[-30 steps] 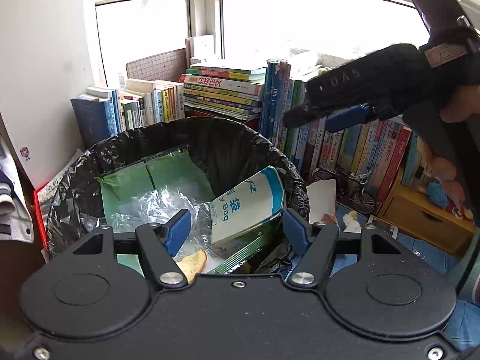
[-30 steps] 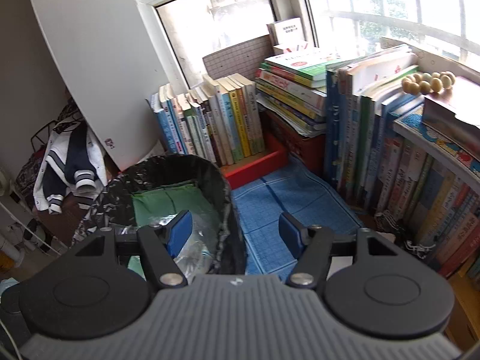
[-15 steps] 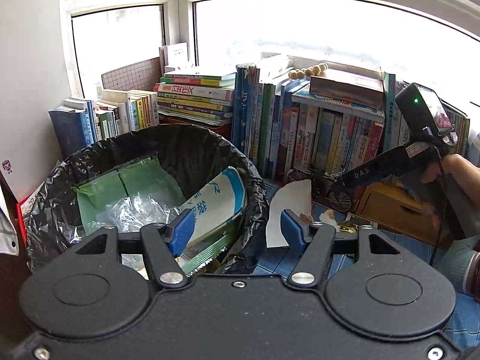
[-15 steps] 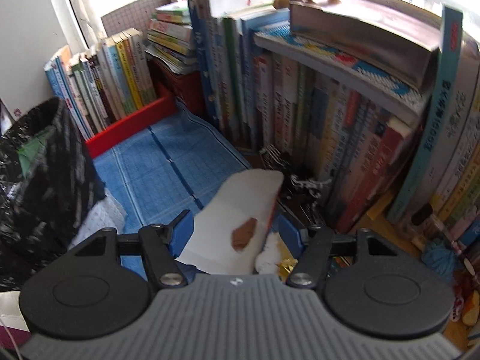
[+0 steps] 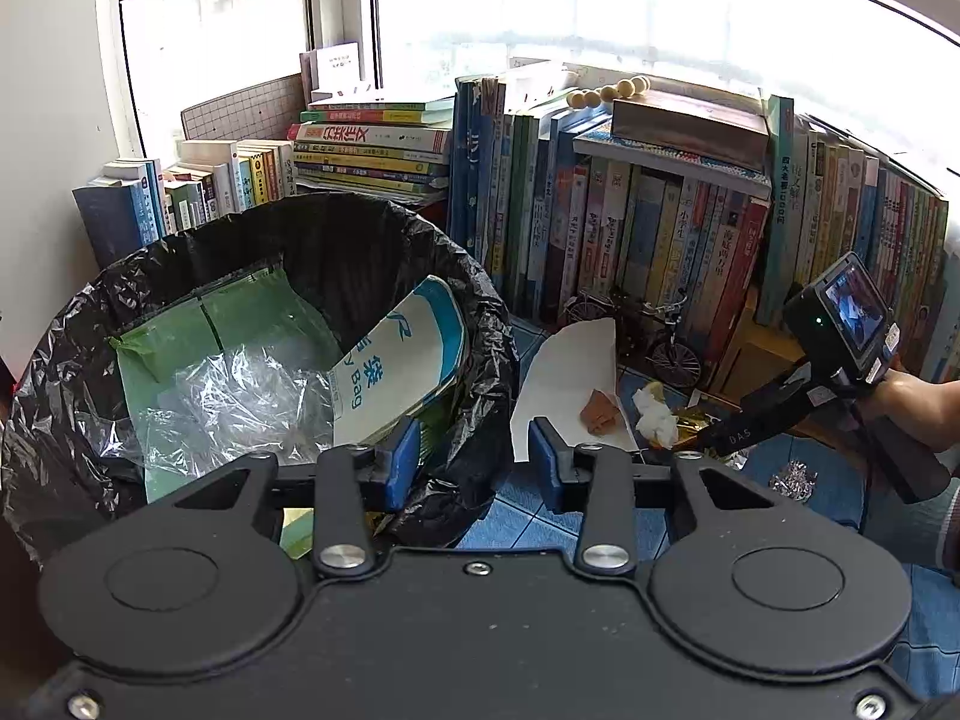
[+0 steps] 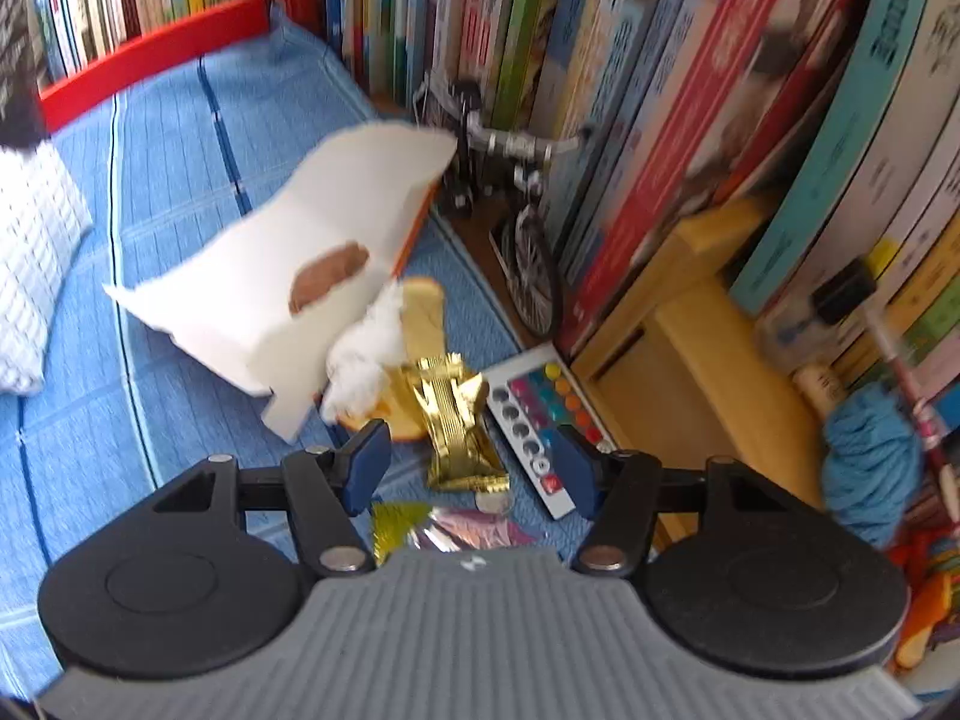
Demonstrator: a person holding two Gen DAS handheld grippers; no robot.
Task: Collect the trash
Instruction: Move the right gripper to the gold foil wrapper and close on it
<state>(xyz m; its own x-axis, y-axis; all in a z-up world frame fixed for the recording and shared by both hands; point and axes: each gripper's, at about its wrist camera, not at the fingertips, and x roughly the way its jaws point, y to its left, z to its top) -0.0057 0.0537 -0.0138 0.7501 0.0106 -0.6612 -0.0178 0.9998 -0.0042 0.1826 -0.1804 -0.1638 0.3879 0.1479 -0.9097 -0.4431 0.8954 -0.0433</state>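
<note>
Books line the window wall behind a blue mat. Right gripper (image 6: 474, 459), jaws apart and empty, hangs over the gold wrapper (image 6: 459, 429) near the mat's shelf edge. Left gripper (image 5: 471, 465), just narrowing, empty, straddles the bin (image 5: 498, 324) rim. Next: lower and pinch.

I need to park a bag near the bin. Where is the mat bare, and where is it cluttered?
Bare: the blue mat between the red tray edge and the white paper, and the stretch nearer the camera. Crowded: by the books, where tissue, gold wrapper, remote and toy bicycle cluster.
</note>
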